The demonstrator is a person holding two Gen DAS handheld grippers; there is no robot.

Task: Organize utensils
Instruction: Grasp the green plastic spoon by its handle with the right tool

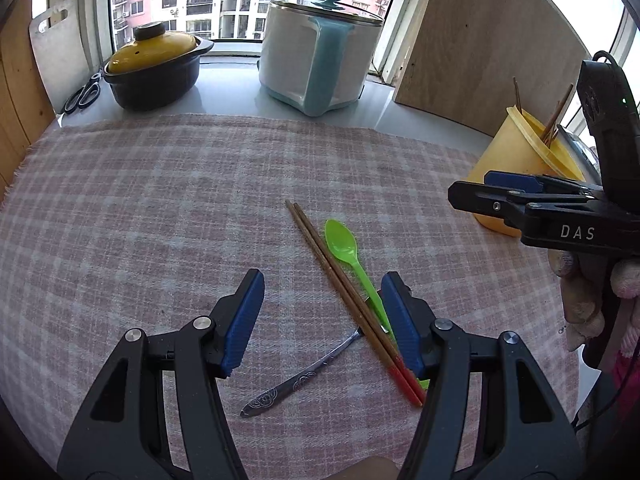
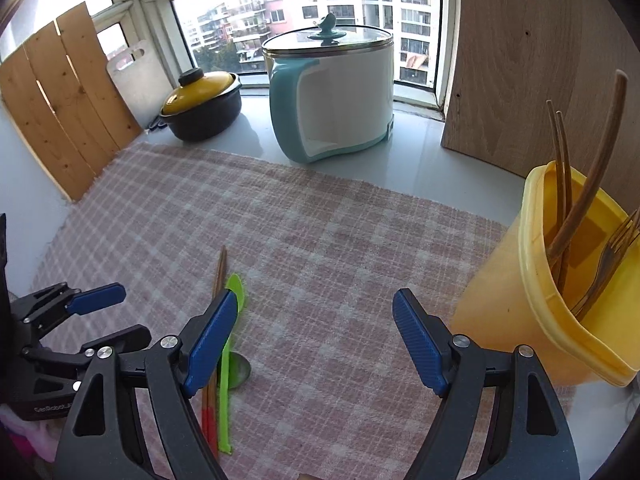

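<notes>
A pair of brown chopsticks with red ends (image 1: 344, 288) lies on the checked cloth (image 1: 160, 200), with a green plastic spoon (image 1: 348, 248) beside them and a metal spoon (image 1: 296, 380) crossing under them. My left gripper (image 1: 322, 304) is open and empty, just above these utensils. My right gripper (image 2: 312, 332) is open and empty over the cloth, to the right of the utensils (image 2: 230, 320); it also shows in the left wrist view (image 1: 504, 190). A yellow holder cup (image 2: 552, 300) at the right holds chopsticks, a wooden utensil and a fork.
A white and teal cooker (image 1: 320, 52) and a black pot with a yellow lid (image 1: 156, 64) stand at the back by the window. Scissors (image 1: 84, 94) lie at the back left. A wooden board (image 1: 480, 40) leans behind the cup (image 1: 516, 160).
</notes>
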